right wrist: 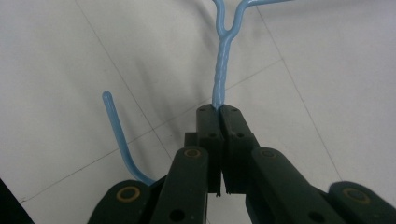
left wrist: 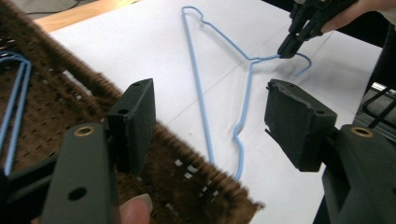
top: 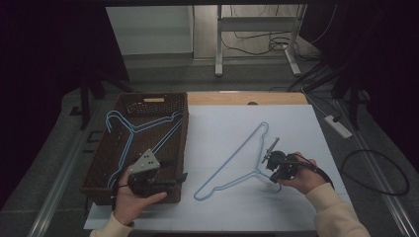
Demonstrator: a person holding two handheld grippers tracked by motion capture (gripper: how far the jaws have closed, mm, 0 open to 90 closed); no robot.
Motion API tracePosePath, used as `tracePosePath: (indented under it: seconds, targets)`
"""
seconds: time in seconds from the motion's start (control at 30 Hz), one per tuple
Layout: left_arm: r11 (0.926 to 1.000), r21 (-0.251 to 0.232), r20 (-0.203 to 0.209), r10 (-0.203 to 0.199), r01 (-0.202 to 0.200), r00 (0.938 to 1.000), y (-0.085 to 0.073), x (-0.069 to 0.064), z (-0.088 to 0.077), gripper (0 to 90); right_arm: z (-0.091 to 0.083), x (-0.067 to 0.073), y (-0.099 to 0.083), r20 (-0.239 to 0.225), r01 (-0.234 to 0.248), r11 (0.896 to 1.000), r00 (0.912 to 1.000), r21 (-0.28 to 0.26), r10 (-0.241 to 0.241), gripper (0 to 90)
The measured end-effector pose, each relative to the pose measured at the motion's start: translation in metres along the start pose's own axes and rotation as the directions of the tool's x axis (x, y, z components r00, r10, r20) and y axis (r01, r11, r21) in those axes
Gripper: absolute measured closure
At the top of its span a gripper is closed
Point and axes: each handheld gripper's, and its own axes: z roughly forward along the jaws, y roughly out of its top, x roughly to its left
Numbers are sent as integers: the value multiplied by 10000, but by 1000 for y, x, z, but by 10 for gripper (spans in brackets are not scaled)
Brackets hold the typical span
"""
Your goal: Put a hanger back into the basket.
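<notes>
The right gripper (top: 274, 167) is closed on the twisted neck of a blue wire hanger (top: 237, 160), just below the hook; in the right gripper view the two jaws meet around the neck (right wrist: 219, 84), and the hook (right wrist: 116, 135) curves back beside the left jaw. The hanger lies flat on the white table (top: 296, 123), to the right of the basket (top: 183, 143), with its hook end at the right gripper and its long bar running up and away toward the far side. In the left gripper view the same hanger (left wrist: 201, 93) lies beyond the basket rim, with the right gripper (left wrist: 289, 46) pinching its neck. The left gripper (top: 163, 182) rests at the near right corner of the brown perforated basket, jaws wide apart and holding nothing; the basket rim (left wrist: 187, 154) passes between and below its pads without contact on either. Inside the basket lie more blue hangers (top: 133, 128), stacked flat against the floor. A person's hand (top: 133, 200) grips the left gripper body, and the other hand (top: 306, 177) grips the right one.
</notes>
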Motion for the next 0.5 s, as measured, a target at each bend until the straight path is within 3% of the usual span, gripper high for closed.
tracePosePath:
  seconds: [0.5]
  targets:
    - [9982, 389, 623, 423, -448, 9972, 19, -20, 33, 346, -5, 1, 5, 42, 91, 9999, 9999, 98, -91, 881]
